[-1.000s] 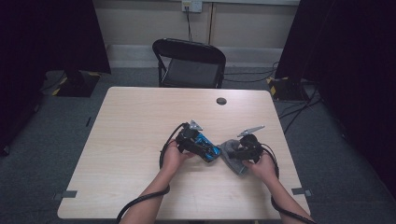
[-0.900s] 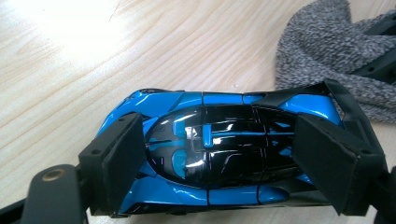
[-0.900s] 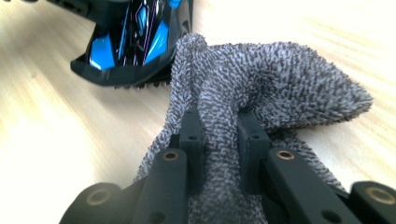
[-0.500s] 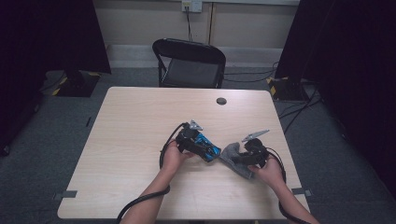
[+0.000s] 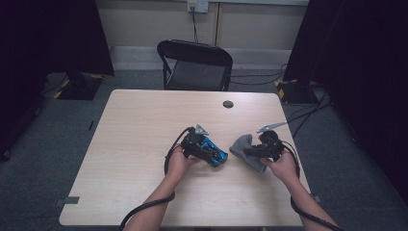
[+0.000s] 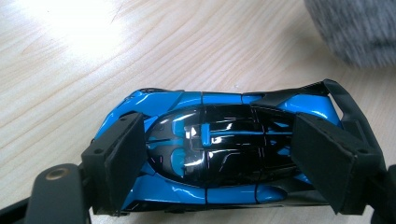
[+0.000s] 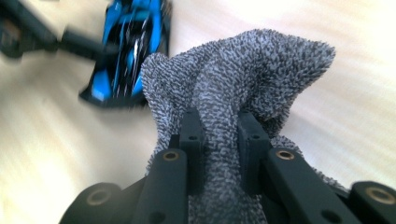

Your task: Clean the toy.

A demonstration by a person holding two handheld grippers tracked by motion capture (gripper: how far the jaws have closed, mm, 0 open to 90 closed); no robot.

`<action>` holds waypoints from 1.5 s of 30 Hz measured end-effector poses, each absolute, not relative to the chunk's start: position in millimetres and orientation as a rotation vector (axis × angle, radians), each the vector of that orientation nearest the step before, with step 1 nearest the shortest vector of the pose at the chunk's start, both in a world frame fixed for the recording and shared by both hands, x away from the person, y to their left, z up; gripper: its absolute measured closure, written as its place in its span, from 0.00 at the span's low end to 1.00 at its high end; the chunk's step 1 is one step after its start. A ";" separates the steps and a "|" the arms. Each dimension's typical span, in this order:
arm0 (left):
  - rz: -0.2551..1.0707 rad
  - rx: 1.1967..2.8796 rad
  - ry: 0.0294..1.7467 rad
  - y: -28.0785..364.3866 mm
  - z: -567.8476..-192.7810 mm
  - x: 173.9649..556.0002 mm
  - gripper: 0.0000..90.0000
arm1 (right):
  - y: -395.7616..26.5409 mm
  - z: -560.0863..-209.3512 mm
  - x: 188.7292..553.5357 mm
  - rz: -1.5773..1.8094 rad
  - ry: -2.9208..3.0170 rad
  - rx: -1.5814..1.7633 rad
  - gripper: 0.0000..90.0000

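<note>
A blue and black toy car [image 5: 214, 152] [image 6: 219, 149] lies on the wooden table [image 5: 144, 125], clamped lengthwise between the pads of my left gripper [image 5: 211, 155] [image 6: 229, 161]. My right gripper [image 5: 251, 151] [image 7: 220, 126] is shut on a bunched grey cloth [image 5: 245, 149] [image 7: 243, 74], which hangs a little above the table just right of the car. The car [image 7: 128, 51] shows blurred beyond the cloth in the right gripper view. A corner of the cloth [image 6: 355, 28] appears at the top right of the left gripper view.
A round black grommet [image 5: 228, 104] sits in the table near its far edge. A black folding chair [image 5: 197, 65] stands behind the table. Cables trail from both grippers toward the near table edge.
My right gripper has lifted the grey cloth off the table and drawn it to the right, away from the car. My left gripper with the car has stayed put.
</note>
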State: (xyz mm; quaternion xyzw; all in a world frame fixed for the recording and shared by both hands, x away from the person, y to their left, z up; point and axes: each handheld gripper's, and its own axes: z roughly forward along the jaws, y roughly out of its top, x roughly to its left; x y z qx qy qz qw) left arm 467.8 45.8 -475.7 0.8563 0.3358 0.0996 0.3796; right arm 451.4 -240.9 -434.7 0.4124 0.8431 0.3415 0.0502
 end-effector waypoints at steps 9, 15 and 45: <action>0.255 2.185 0.852 46.3 -476.1 467.6 0.21 | -221.2 -422.0 483.5 1.048 2.500 1.312 0.85; 0.256 2.170 0.853 46.9 -477.3 466.8 0.21 | -203.3 -422.4 500.9 1.055 2.464 1.325 0.85; 0.264 2.146 0.851 48.4 -479.3 465.3 0.20 | -121.5 -468.6 544.4 0.933 2.519 1.331 0.84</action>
